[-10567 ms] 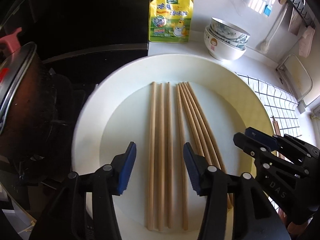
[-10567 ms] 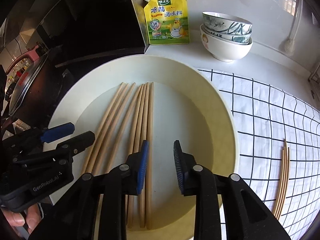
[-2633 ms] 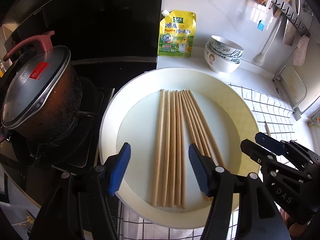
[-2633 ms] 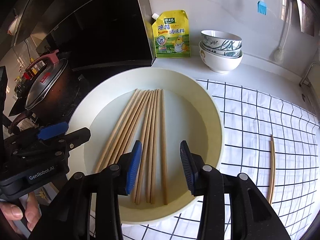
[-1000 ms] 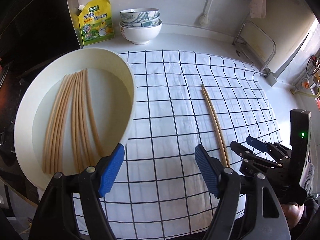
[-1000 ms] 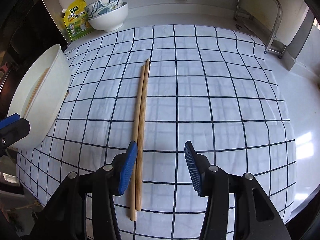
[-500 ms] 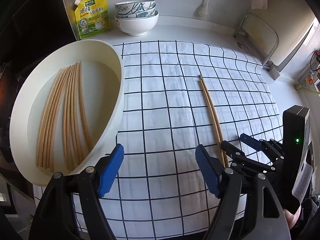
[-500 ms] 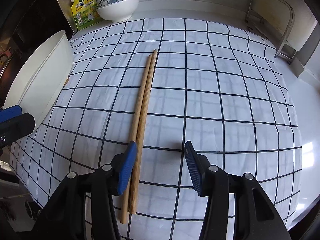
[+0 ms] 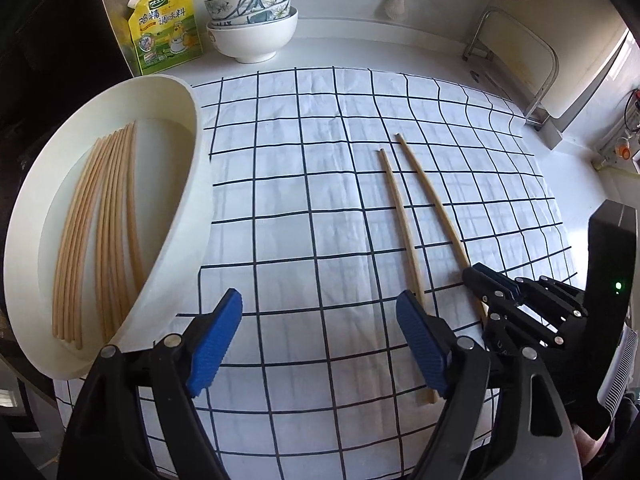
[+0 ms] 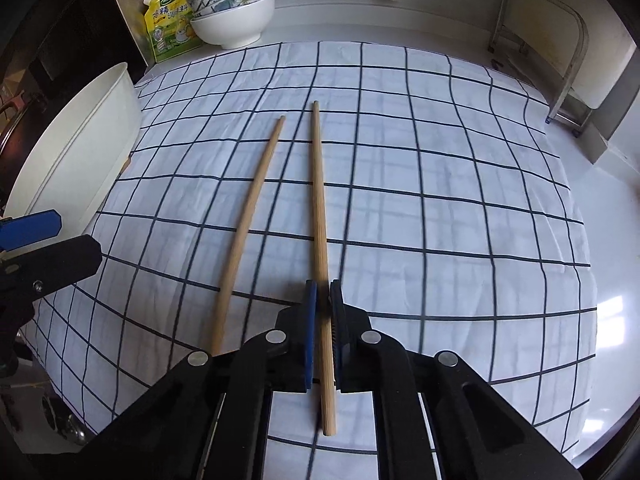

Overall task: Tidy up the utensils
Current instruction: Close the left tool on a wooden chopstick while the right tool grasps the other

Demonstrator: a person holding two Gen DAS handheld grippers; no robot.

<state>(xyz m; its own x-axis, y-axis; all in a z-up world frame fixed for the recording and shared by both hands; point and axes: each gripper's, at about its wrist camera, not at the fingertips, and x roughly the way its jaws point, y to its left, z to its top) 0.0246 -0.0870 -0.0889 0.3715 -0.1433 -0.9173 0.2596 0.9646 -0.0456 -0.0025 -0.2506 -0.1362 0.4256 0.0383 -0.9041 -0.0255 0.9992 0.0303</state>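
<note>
Two loose wooden chopsticks lie on the checked cloth [image 10: 440, 184], splayed slightly apart. The right-hand chopstick [image 10: 320, 216] runs straight back between the blue pads of the right tool [image 10: 323, 292], which is clamped tight on its near part; the butt end sticks out behind the pads, toward the camera. The other chopstick [image 10: 248, 216] lies just to its left, free, its near end passing under the tool's black body and lost there.

In the left wrist view the left tool [image 9: 320, 332] hangs over bare cloth with its jaws opening wide and nothing between them. Its right pad sits in front of the near part of the free chopstick [image 9: 400, 220], so whether they touch cannot be told. The gripped chopstick [image 9: 432, 204] disappears into the black linkage of the right tool [image 9: 476, 280].

To the left, a large cream basin [image 9: 188, 216] sits at the cloth's edge, holding a bundle of chopsticks [image 9: 96, 224] laid side by side. Its far left side is cut off by the frame.

Behind it, on the white counter [image 9: 360, 48], stand a yellow seasoning pouch [image 9: 164, 28] and stacked bowls [image 9: 252, 24] against the wall. A metal rack [image 9: 516, 64] stands at the far right.
</note>
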